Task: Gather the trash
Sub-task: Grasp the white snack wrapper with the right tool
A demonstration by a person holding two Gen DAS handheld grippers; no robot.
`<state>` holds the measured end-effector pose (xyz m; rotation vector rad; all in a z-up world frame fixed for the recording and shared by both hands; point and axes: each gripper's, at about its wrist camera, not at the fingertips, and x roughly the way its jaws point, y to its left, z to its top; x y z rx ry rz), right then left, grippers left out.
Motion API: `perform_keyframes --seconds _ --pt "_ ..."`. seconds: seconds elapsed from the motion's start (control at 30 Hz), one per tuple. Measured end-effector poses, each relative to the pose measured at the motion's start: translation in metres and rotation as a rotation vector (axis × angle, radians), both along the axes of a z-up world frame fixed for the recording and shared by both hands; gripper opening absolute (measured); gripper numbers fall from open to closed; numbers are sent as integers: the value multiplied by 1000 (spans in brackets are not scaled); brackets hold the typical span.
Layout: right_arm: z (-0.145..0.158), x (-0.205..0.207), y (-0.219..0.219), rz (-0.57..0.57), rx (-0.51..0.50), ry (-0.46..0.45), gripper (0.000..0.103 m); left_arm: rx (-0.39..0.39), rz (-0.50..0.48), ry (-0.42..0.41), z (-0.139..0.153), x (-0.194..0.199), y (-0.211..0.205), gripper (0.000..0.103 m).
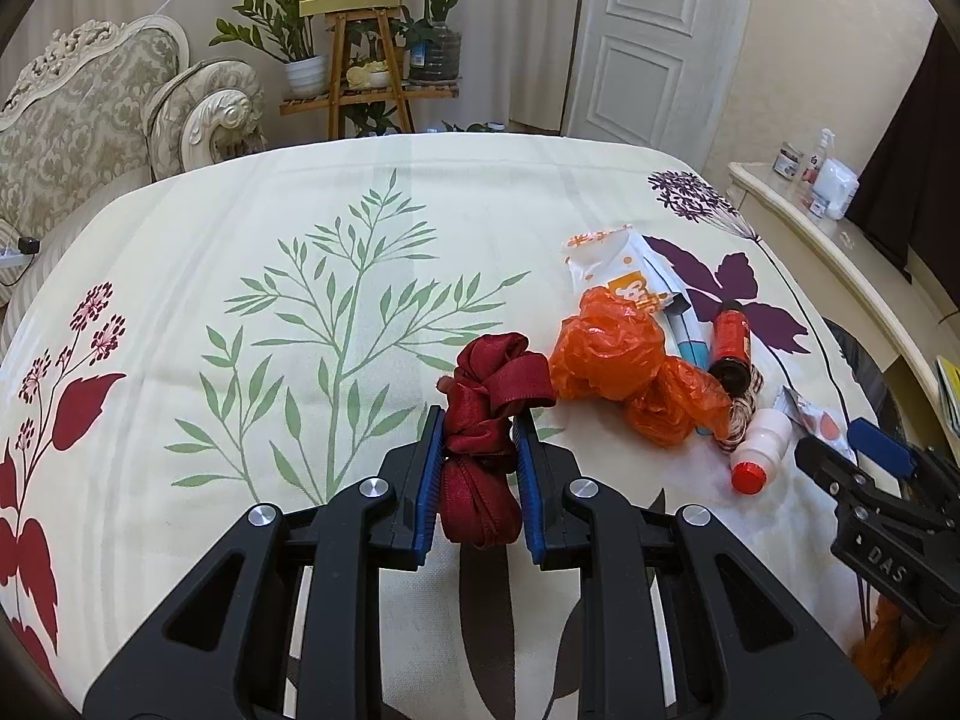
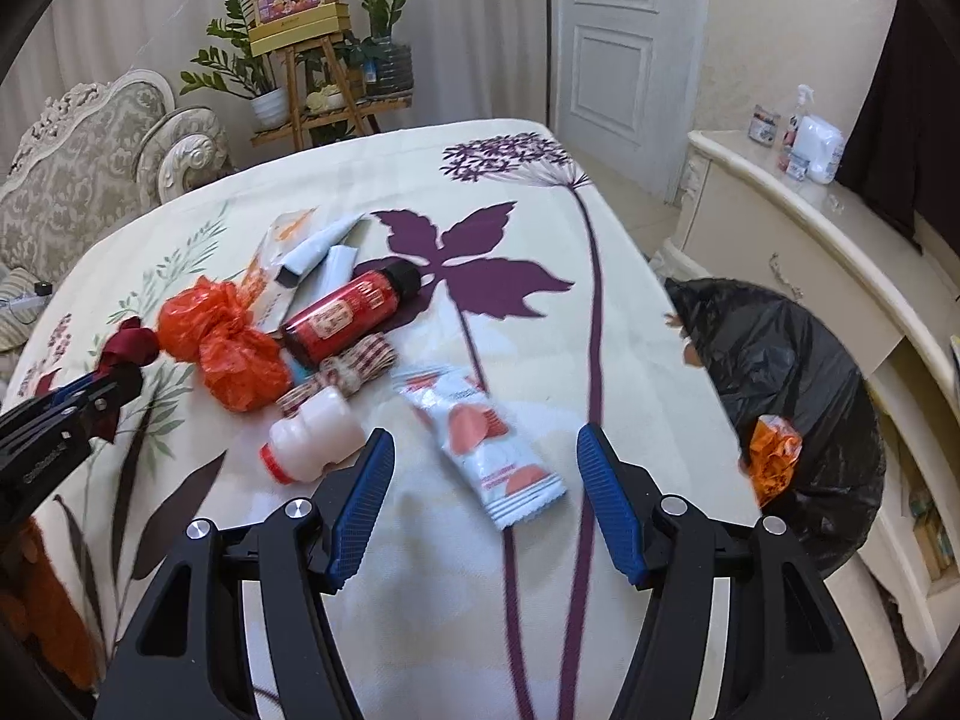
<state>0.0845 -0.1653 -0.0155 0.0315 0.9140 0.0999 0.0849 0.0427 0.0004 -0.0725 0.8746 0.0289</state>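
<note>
Pickup stage: left gripper [image 1: 480,450] is clamped on the dark red ribbon [image 1: 492,396], just beside the trash pile on the bed [image 1: 270,210]. Right gripper [image 2: 486,504] gapes wide over the white snack wrapper [image 2: 486,450] — empty. Next, prob.: carry ribbon across to the black bin bag [image 2: 780,360] w/o snagging the pile.

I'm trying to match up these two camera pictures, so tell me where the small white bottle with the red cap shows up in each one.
Left wrist view: the white bottle lies at lower right, beside the orange plastic bag.
Right wrist view: the white bottle lies left of centre, just ahead of the right gripper, whose jaws stand open.
Shared landmark: the red bottle lying behind it.
</note>
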Motion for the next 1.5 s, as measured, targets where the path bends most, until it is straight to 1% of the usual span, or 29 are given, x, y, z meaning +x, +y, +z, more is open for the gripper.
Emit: perform_keyframes --seconds 0.1,0.2,0.27,0.33,0.4,0.5,0.57,0.77,0.83,0.87,0.93,0.97,1.07,1.33,1.5 --pt "2 -5 4 19 3 -5 62 -2 1 4 -2 -1 1 22" --pt "4 -3 3 11 -11 -19 62 -3 2 7 -3 -1 2 22" --pt "3 1 1 8 -11 -9 56 -5 4 10 -4 -1 3 22" --pt "2 4 0 7 -13 -6 55 -5 5 9 -4 -2 4 22" --pt "0 5 2 22 -6 7 50 -6 5 9 -4 -2 4 22" --pt "0 0 8 59 23 27 50 -4 5 9 -4 -2 4 22" --pt "2 -4 11 72 21 23 50 -5 6 11 -4 -3 4 22" --pt "3 1 13 51 -13 -1 49 -4 9 11 -4 -4 6 22" --pt "1 3 14 51 -20 2 41 -3 10 10 -4 -4 6 22" --pt "-2 5 15 54 -26 12 35 -3 10 10 -4 -4 7 22" --pt "-5 5 15 50 -31 15 34 -2 12 9 -4 -4 7 22" --pt "-5 4 15 50 -34 13 31 -2 12 9 -4 -4 8 22" --pt "-5 1 13 57 -14 10 15 -1 11 11 -4 -4 7 22" --pt "1 -2 4 20 3 -26 14 -6 2 -7 2 -5 0 22" --pt "11 -5 -10 -21 18 -63 14 -9 -24 -23 8 -4 -17 22"
